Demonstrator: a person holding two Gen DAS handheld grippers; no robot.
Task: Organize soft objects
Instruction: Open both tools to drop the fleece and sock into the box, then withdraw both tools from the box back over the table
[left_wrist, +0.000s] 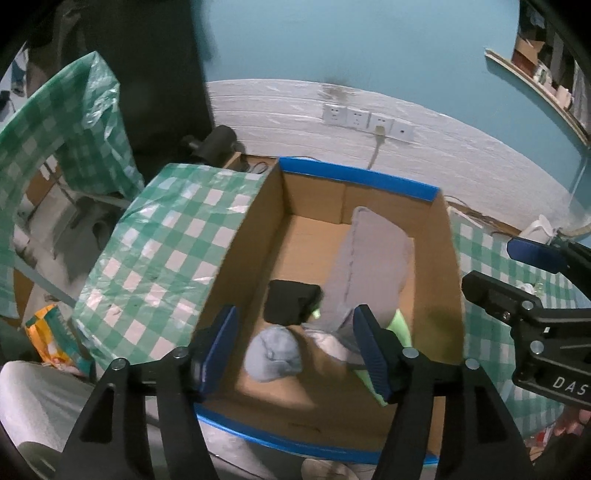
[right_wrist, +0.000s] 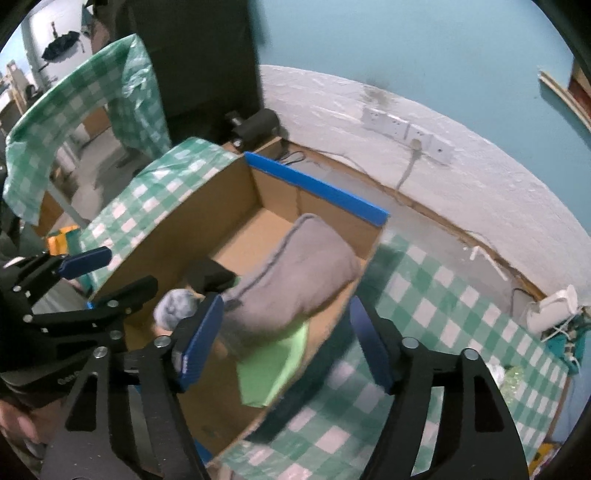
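An open cardboard box (left_wrist: 354, 177) (right_wrist: 314, 188) with blue-taped rims stands on a green-checked tablecloth. Inside it a grey cushion (left_wrist: 373, 266) (right_wrist: 306, 269) lies slanted over a light-green cloth (left_wrist: 400, 325) (right_wrist: 273, 362). Beside them are a black block (left_wrist: 291, 301) (right_wrist: 210, 277) and a blue-grey soft bundle (left_wrist: 273, 354) (right_wrist: 175, 306). My left gripper (left_wrist: 295, 332) (right_wrist: 110, 277) hangs open over the box's near end, nothing pressed between its pads. My right gripper (right_wrist: 286, 321) (left_wrist: 509, 269) is open above the box's right wall, with the cushion's low end below its gap.
The tablecloth (left_wrist: 166, 240) (right_wrist: 424, 314) covers the table around the box. Wall sockets (left_wrist: 365, 120) with a plugged cable sit behind. A white object (right_wrist: 550, 310) rests at the table's far right. Another checked-cloth table (left_wrist: 55, 122) and a dark panel stand to the left.
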